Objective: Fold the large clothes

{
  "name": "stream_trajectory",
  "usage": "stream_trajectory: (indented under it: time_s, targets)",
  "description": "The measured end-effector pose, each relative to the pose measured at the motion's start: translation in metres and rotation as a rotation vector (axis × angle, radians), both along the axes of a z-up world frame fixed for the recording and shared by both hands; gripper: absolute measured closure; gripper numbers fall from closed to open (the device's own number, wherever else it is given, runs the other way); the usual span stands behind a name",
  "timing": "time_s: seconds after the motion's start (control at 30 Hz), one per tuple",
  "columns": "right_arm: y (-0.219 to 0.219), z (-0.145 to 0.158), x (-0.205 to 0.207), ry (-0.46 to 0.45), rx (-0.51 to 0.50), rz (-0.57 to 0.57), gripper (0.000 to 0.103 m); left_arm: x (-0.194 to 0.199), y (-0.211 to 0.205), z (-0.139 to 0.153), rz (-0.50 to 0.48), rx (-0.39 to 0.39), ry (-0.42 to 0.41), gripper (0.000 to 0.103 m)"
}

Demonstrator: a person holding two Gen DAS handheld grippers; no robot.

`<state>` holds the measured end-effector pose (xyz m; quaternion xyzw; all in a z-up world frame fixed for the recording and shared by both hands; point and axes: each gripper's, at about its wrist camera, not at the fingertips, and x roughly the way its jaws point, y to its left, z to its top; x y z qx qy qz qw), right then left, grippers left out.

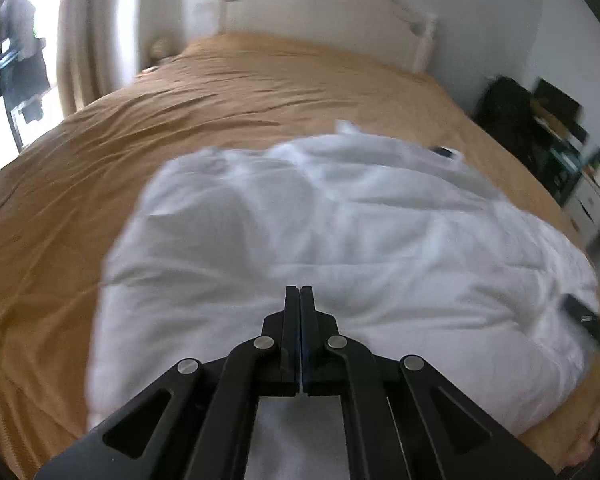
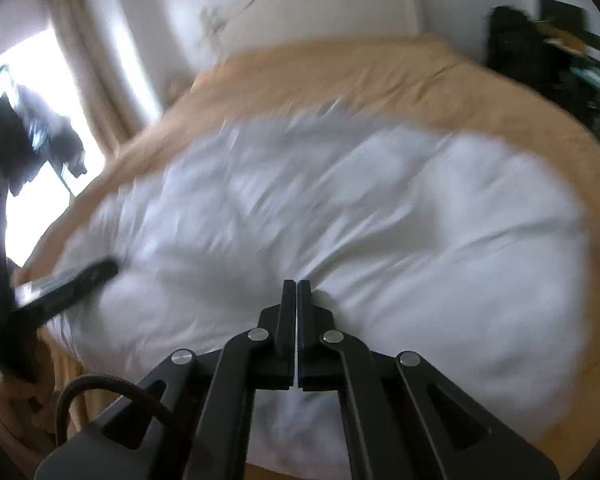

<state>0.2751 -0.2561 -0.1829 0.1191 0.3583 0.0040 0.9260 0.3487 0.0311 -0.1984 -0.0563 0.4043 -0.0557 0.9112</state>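
White garment (image 1: 340, 232), rumpled and puffy, lies spread over the near half of the bed, and both tools hang just above it. Left gripper (image 1: 299, 294): fingers pressed together, nothing visibly caught between them. Right gripper (image 2: 297, 286): jaws likewise shut tight, tips at a crease in the cloth; whether they pinch it I cannot tell. Around the garment runs the tan bedspread (image 1: 100, 160), with a white headboard (image 1: 332, 12) behind.
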Motion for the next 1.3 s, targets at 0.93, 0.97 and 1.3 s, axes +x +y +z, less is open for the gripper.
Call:
stream_trajectory:
  time_s: [0.93, 0.97, 1.3]
  targets:
    - [-0.075, 0.004, 0.0, 0.063, -0.01, -0.216, 0.101, 0.024, 0.012, 0.012, 0.092, -0.049, 0.007, 0.102]
    - [-0.066, 0.013, 0.002, 0.036, -0.005, -0.192, 0.101, 0.03, 0.004, 0.01, 0.073, -0.047, 0.016, 0.102]
    - [-0.065, -0.006, 0.024, 0.148, 0.024, -0.161, 0.103, 0.049, 0.017, 0.006, 0.117, -0.095, 0.066, 0.102]
